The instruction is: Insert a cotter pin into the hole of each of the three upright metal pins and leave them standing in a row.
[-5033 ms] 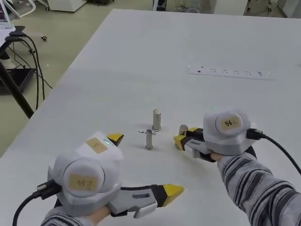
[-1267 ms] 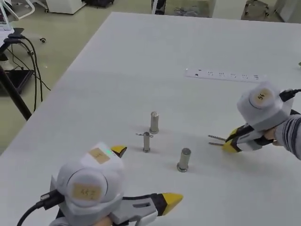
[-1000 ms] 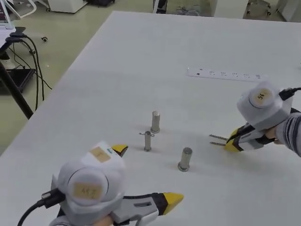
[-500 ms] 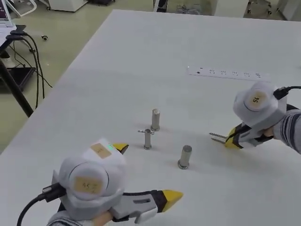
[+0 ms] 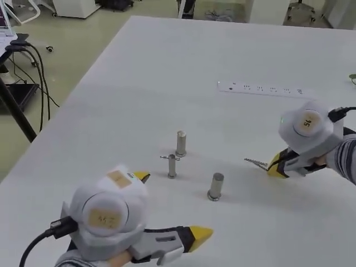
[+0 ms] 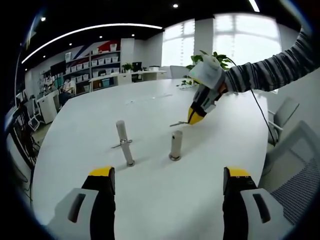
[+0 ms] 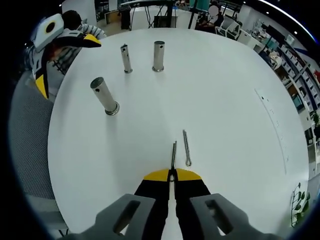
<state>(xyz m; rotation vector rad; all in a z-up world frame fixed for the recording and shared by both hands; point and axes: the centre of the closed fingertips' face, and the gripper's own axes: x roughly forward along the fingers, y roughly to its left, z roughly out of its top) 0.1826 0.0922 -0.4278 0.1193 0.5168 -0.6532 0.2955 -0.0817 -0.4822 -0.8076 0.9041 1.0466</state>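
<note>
The right gripper pinches a cotter pin (jutting straight ahead), a second pin just beside it.

Head view, workbench: left gripper cut off by bottom edge, its cable running out of frame at the corner. Striped sleeve behind right gripper is lost at right edge. Cotter pin at its tips is too small to tell apart from second cotter pin lying alongside — its rear end is hidden betw. the closed jaws in right gripper view. Hole in farthest metal pin can't be made out; power strip sockets too small to count.
</note>
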